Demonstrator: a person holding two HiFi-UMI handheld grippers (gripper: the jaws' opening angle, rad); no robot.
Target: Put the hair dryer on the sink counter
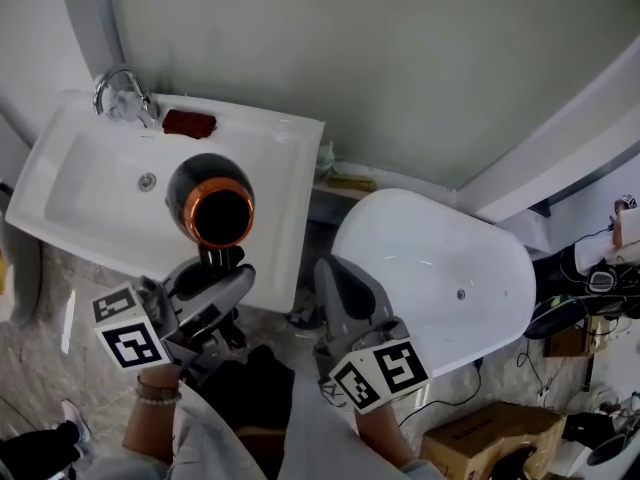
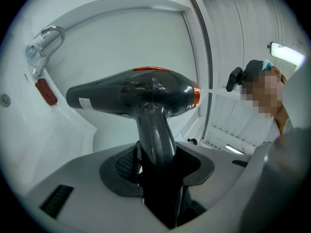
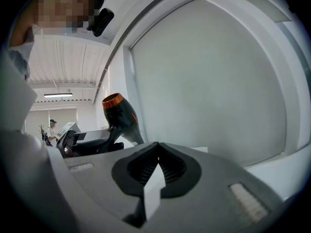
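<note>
both grippers reach forward, roughly level and side by side, from the person's forearms; a bead bracelet (image 1: 158,393) circles the left wrist. the left gripper (image 1: 215,268) is clamped on the dark handle of the hair dryer (image 1: 210,200), which stands upright between its jaws. the barrel lies across above the jaws, its orange-ringed end toward the person. from above, the dryer overlaps the right part of the white sink (image 1: 290,168), short of the faucet (image 1: 120,93) and a red item (image 1: 188,123). the right gripper (image 1: 340,278), jaws together and empty, hangs beside the sink.
</note>
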